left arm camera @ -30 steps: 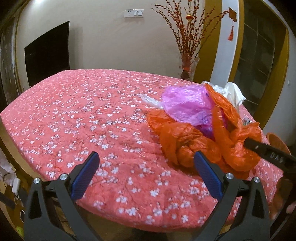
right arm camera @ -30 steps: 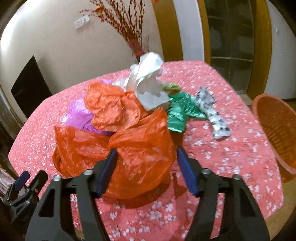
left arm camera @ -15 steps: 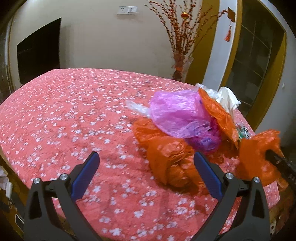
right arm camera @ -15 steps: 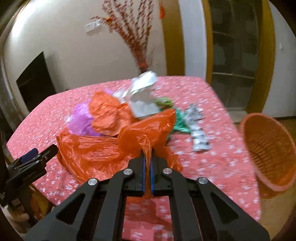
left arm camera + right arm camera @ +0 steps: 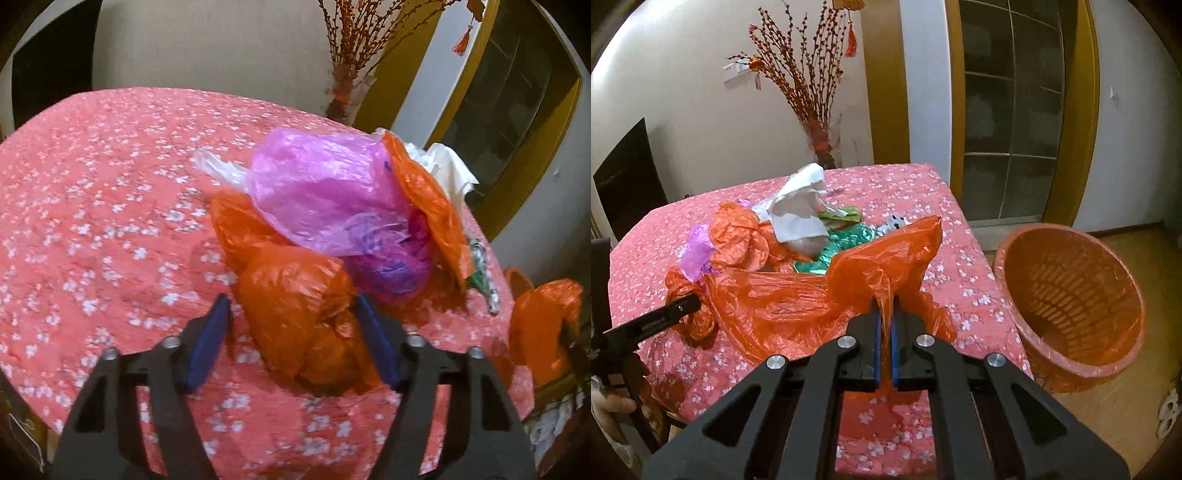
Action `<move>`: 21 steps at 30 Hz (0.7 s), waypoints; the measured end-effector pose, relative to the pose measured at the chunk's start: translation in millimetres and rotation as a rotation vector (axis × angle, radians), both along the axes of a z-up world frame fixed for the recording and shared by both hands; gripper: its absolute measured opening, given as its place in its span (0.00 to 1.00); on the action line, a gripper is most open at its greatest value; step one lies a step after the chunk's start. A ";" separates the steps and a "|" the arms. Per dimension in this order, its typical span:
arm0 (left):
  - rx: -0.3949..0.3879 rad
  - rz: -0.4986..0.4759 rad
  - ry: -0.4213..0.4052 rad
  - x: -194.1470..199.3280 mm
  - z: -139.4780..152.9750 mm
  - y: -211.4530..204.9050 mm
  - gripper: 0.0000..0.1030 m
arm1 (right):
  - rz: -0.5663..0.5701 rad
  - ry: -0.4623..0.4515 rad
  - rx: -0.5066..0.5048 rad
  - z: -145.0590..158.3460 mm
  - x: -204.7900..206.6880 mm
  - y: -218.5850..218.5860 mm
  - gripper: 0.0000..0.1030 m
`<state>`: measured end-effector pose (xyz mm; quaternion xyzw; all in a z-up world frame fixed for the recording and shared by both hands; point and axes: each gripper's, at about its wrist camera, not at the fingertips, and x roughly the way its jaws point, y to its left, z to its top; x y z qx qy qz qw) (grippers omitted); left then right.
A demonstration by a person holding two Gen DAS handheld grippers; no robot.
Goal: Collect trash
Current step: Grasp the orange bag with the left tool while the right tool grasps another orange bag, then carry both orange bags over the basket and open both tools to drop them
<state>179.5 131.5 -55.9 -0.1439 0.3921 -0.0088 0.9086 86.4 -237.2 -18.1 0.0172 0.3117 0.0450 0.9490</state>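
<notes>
A heap of trash lies on the table with the pink floral cloth (image 5: 92,203): a purple bag (image 5: 325,192), orange plastic and white paper (image 5: 798,210). My right gripper (image 5: 884,332) is shut on a corner of an orange plastic bag (image 5: 879,266) and holds it up off the cloth. The sheet stretches left toward a crumpled orange bundle (image 5: 295,306). My left gripper (image 5: 293,332) straddles that bundle with its jaws closing; the right pad touches it and the left pad stands just clear. The left gripper's finger (image 5: 683,310) shows at the bundle in the right wrist view.
An orange slatted basket (image 5: 1067,230) lined with orange plastic stands tilted on the floor right of the table. Green foil (image 5: 846,243) and a black-and-white wrapper (image 5: 895,223) lie behind the heap. A vase of red branches (image 5: 820,144) stands by the wall.
My right gripper shut on the orange bag and drew it up and back, with the basket coming into view. My left gripper moved forward over the orange bundle and its jaws narrowed.
</notes>
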 end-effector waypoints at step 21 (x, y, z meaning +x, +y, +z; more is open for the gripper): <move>0.128 -0.030 -0.178 -65.6 79.9 -31.4 0.44 | -0.082 -0.080 0.032 17.4 -22.3 -57.4 0.03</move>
